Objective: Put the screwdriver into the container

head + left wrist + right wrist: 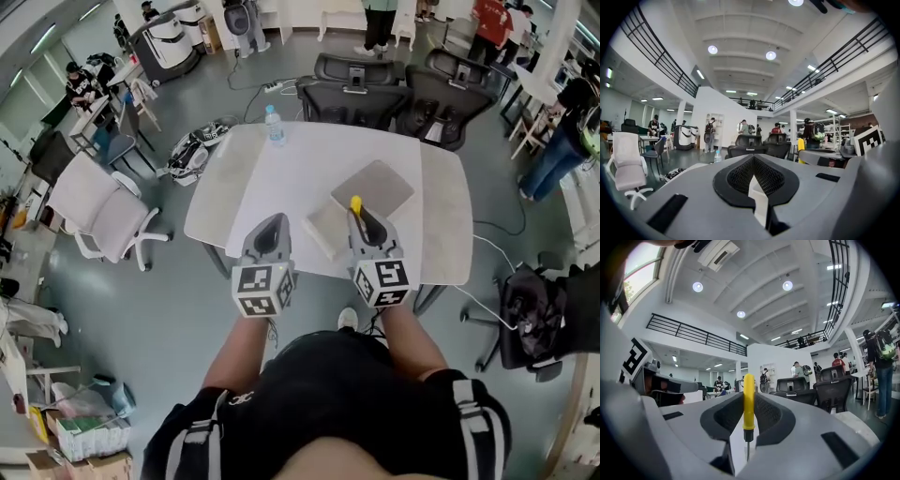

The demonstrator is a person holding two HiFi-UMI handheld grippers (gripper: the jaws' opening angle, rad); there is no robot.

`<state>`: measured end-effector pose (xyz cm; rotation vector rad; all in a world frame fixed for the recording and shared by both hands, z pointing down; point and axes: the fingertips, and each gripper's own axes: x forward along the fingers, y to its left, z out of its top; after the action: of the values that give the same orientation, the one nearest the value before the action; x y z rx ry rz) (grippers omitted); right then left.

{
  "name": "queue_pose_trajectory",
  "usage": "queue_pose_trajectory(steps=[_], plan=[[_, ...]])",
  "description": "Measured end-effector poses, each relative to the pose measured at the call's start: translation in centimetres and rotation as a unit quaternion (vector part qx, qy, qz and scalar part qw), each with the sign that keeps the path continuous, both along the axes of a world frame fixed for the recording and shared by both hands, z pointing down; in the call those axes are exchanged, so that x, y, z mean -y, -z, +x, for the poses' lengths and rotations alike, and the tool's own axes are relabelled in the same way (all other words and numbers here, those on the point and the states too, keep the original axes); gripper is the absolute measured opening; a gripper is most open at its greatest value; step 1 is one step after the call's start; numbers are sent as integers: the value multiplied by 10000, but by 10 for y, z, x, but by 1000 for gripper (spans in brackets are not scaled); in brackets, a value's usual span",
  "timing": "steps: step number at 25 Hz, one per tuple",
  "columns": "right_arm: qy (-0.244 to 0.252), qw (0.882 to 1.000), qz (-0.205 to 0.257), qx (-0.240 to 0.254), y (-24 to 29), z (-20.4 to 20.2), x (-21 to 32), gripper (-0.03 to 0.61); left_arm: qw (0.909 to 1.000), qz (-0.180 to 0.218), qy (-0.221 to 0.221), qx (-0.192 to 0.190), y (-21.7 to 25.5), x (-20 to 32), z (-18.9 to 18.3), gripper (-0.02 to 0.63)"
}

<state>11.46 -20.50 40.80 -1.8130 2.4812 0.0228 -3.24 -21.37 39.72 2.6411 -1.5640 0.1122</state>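
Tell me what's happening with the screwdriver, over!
Right gripper shut on screwdriver. Left gripper shut, empty. Container ahead on table, screwdriver not in yet. Nothing blocking.

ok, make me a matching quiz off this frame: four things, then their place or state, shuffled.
1 screwdriver
2 bottle
3 left gripper
4 black chairs

A standing at the far edge of the table
B beyond the table's far side
C clamped in the right gripper
D jaws together, nothing in them

Pairs: 1-C, 2-A, 3-D, 4-B

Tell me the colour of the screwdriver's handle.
Yellow, with a black collar; the screwdriver shows best in the right gripper view.
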Motion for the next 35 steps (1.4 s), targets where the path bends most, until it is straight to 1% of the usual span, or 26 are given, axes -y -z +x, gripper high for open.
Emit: queue_pose_trajectory(steps=[7,11,15,20,26,30,35], plan=[[372,9989,-266,-78,-16,25,64,54,9997,-113,215,103,-11,58,35,3],[515,9977,-448,22,-24,31,87,54,9990,-237,352,131,-20,76,38,3],[546,9965,-632,18,-36,33,106,54,9982,-422,383,164,-33,95,40,3],[514,9945,-909,79,-51,23,120,54,9979,-571,152,276,-48,115,37,3],[420,9906,-1286,216,-72,20,128,54,9974,-678,-66,217,-57,129,37,3],[316,9888,-1448,170,-84,14,135,54,9966,-746,-164,298,-63,137,29,3],[343,9805,-1932,61,-117,3,138,54,9956,-856,-191,323,-72,142,19,3]])
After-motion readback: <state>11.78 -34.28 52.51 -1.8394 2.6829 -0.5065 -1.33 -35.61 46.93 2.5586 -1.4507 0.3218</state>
